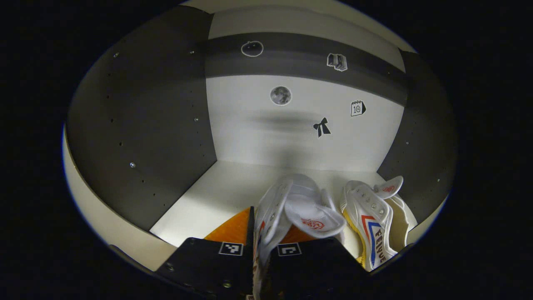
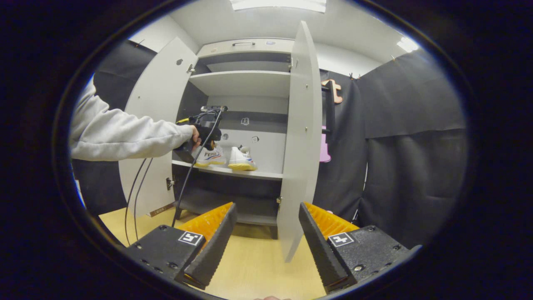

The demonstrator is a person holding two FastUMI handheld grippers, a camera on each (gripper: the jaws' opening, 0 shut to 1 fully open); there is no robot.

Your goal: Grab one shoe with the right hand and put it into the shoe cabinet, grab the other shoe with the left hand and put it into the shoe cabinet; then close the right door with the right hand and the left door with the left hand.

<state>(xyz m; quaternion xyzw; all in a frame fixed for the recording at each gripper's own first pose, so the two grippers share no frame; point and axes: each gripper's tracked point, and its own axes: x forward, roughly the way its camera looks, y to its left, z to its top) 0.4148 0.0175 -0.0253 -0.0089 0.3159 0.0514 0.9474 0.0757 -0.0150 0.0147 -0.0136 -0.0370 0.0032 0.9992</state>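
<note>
The second shoe (image 1: 291,212) sits pinched by its collar between the fingers of the left gripper (image 1: 260,250), which are drawn narrow on the fabric, so the sole can be lowered flat rather than dropped. It is inside the shoe cabinet, over the middle shelf (image 1: 216,187), with the first shoe (image 1: 374,225) just beside it at about three o'clock in the left gripper view (a pair set side by side, toes pointing inward). In the right gripper view both shoes stand on that shelf at ten o'clock from centre, the sleeve (image 2: 120,135) reaching in. The right gripper (image 2: 266,233) hangs back over the floor (image 2: 258,266), jaws wide and empty, facing the right door (image 2: 297,141) edge-on, probably to leave room and be ready to swing it shut. The left door (image 2: 154,125) stands open too.
</note>
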